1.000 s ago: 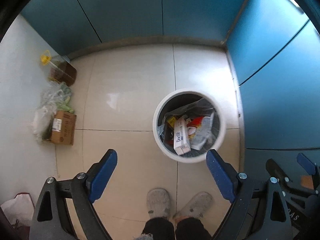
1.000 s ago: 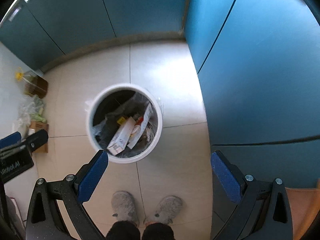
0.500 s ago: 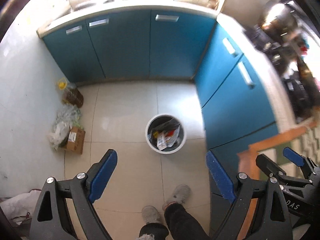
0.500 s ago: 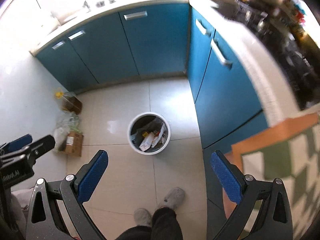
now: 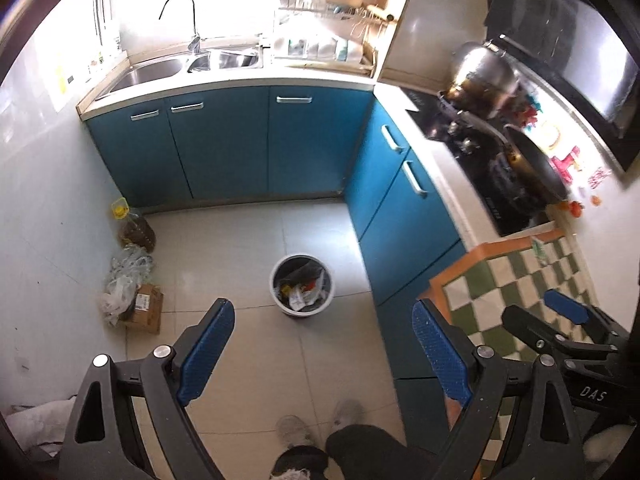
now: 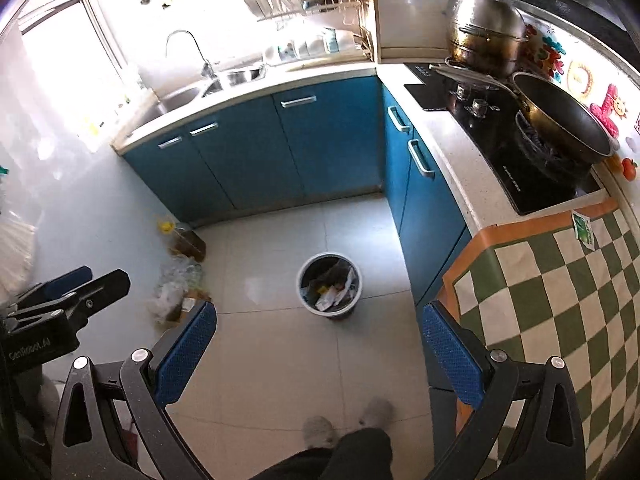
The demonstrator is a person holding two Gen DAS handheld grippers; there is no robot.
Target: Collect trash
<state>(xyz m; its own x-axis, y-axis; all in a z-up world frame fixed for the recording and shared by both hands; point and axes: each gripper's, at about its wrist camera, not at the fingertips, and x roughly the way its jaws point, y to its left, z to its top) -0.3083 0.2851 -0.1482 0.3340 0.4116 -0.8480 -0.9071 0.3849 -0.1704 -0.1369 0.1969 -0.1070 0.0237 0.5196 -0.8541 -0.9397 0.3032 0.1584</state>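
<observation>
Left tool (image 5: pixel 322 344) and right tool (image 6: pixel 320 348), both with fingers spread apart and empty, held high above the floor (image 5: pixel 256 248); bin (image 5: pixel 302 290) of trash stands on the tiles near the blue cabinets (image 5: pixel 404 216); a box (image 5: pixel 146 307) lies by the wall.

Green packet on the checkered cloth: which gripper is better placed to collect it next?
Probably right. The right gripper is open and empty beside the checkered cloth where the green packet lies; the left gripper, also open, sits farther over the floor.
</observation>
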